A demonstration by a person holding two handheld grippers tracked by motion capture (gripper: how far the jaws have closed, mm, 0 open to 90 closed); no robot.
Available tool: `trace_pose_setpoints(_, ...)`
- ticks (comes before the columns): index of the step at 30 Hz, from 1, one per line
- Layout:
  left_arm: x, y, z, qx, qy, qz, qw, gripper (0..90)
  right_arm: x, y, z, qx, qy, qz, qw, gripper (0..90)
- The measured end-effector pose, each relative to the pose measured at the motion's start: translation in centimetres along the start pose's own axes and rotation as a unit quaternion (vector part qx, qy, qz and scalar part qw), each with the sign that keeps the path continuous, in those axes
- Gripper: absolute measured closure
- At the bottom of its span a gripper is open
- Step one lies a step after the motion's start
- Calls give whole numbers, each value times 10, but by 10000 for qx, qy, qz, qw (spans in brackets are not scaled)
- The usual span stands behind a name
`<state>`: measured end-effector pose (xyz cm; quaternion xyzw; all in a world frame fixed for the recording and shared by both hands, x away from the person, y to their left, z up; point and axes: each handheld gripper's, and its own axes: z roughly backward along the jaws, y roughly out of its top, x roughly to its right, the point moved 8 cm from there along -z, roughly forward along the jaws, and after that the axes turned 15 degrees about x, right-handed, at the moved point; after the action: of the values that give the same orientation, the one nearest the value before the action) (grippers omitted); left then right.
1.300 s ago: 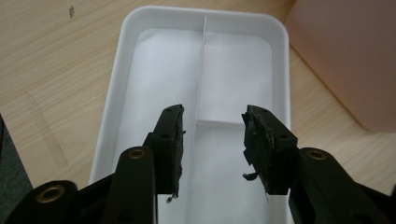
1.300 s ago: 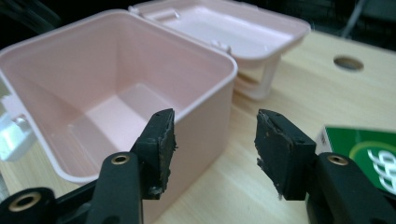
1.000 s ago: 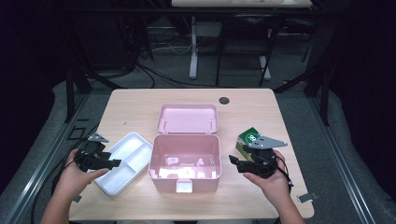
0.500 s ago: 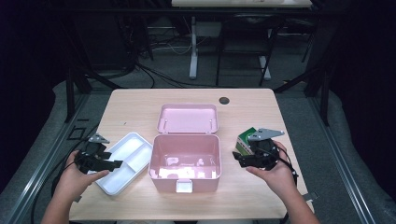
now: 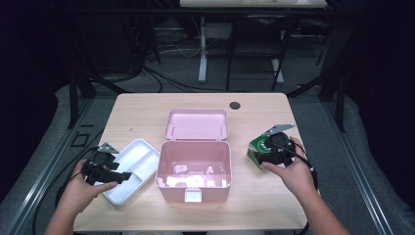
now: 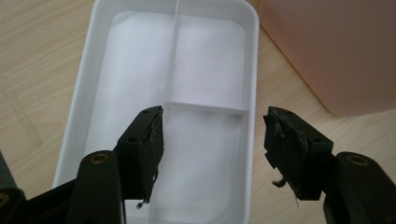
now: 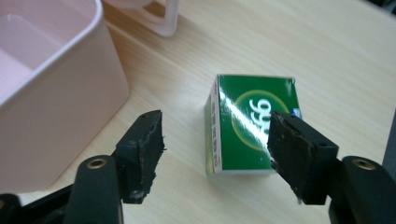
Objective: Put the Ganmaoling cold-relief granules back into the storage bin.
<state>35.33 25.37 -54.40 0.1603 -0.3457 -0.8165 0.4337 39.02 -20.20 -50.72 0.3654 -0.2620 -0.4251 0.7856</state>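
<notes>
high view: left gripper (image 5: 122,175) is held over the near end of the white divided tray (image 5: 139,152), jaws just opened wide, nothing gripped. right gripper (image 7: 215,154) is aimed at the green box (image 7: 252,128) right of the open pink case (image 5: 193,169), jaws apart and just narrowed, likely for pickup.

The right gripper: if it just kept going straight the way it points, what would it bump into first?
Most likely the green box, lying on the table just ahead of the right gripper. Its open fingers already half frame the box, which sits nearer the right-hand one. How much gap remains is hard to judge.
</notes>
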Motion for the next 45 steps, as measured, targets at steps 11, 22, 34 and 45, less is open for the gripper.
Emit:
trace_pose_setpoints(11,3,-3,-4,-209,15,-76,9998,336,10,6,-16,-686,182,182,9973,253)
trace_pose_setpoints(22,3,-2,-1,-166,-32,-79,9998,331,26,9,-30,-1387,222,198,9899,144)
trace_pose_setpoints(34,2,-5,-2,-220,-101,-42,9997,344,43,4,-48,-1967,206,81,9802,140)
trace_pose_setpoints(45,2,-6,-2,-247,-124,-87,9996,344,45,-4,-64,-2388,215,-161,9707,99)
